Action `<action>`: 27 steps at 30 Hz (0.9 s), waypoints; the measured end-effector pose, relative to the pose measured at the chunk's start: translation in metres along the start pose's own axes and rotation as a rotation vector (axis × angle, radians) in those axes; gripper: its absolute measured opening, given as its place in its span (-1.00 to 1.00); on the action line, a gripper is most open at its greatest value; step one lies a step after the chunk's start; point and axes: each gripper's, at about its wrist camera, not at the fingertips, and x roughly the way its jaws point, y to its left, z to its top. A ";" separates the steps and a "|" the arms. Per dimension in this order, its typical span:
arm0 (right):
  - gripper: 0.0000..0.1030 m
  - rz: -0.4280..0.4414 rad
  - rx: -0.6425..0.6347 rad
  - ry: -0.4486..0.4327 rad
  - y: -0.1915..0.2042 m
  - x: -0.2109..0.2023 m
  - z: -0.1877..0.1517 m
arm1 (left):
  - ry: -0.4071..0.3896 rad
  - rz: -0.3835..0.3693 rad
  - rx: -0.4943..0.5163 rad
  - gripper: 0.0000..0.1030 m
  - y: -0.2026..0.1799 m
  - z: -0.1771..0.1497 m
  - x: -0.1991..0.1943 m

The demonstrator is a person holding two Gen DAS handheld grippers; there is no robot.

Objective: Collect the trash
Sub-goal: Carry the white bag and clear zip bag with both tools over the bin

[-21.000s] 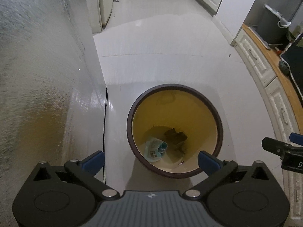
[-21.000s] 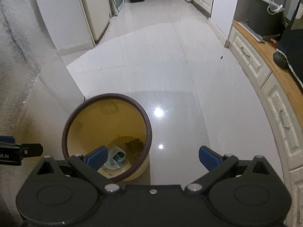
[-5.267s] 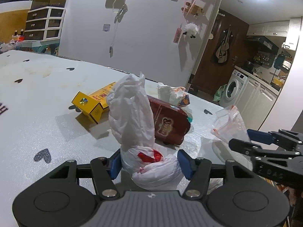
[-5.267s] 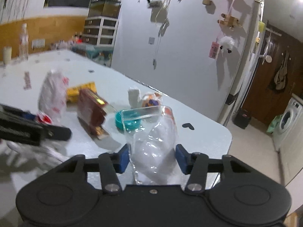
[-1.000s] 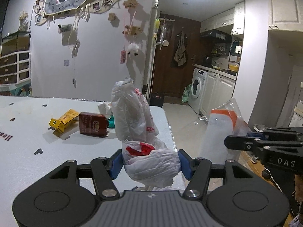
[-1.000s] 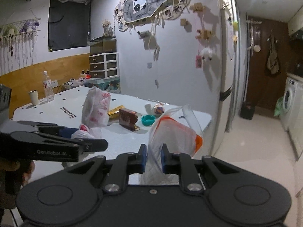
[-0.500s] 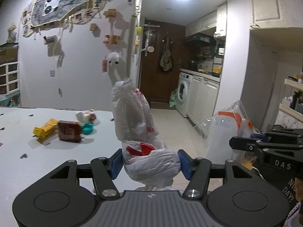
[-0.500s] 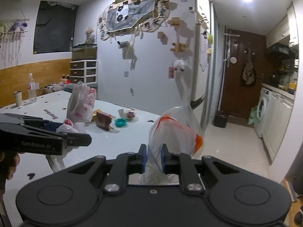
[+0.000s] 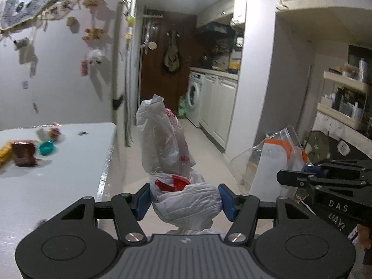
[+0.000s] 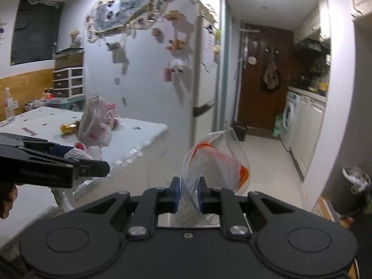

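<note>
white table (image 9: 58,162), brown door (image 9: 162,69), washer (image 9: 195,97), ceiling light.

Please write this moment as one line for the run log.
left gripper: shut on crumpled white plastic bag | right gripper: shut on clear plastic bag with orange stripe | white table: trash remains

Floor corridor (image 9: 204,144) open ahead toward far door (image 10: 262,76). Table (image 9: 69,162) edge blocks near left; fridge (image 10: 207,69) behind it. Cabinets (image 9: 220,107), washing machine (image 9: 194,95) line right side. Wall corner (image 9: 255,81) juts right.
</note>
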 end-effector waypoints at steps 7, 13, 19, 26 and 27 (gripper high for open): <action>-0.69 -0.056 0.048 0.055 -0.039 0.017 -0.030 | 0.083 -0.043 0.012 0.19 -0.028 -0.017 0.054; -0.69 -0.069 0.086 0.142 -0.058 0.047 -0.067 | 0.159 -0.054 0.020 0.19 -0.035 -0.039 0.099; -0.69 -0.076 0.090 0.252 -0.068 0.086 -0.101 | 0.251 -0.037 0.031 0.19 -0.031 -0.068 0.150; -0.68 -0.054 0.163 0.396 -0.077 0.140 -0.138 | 0.332 -0.035 -0.011 0.19 -0.018 -0.108 0.205; -0.68 -0.050 0.177 0.411 -0.079 0.147 -0.142 | 0.342 -0.033 -0.017 0.19 -0.017 -0.115 0.213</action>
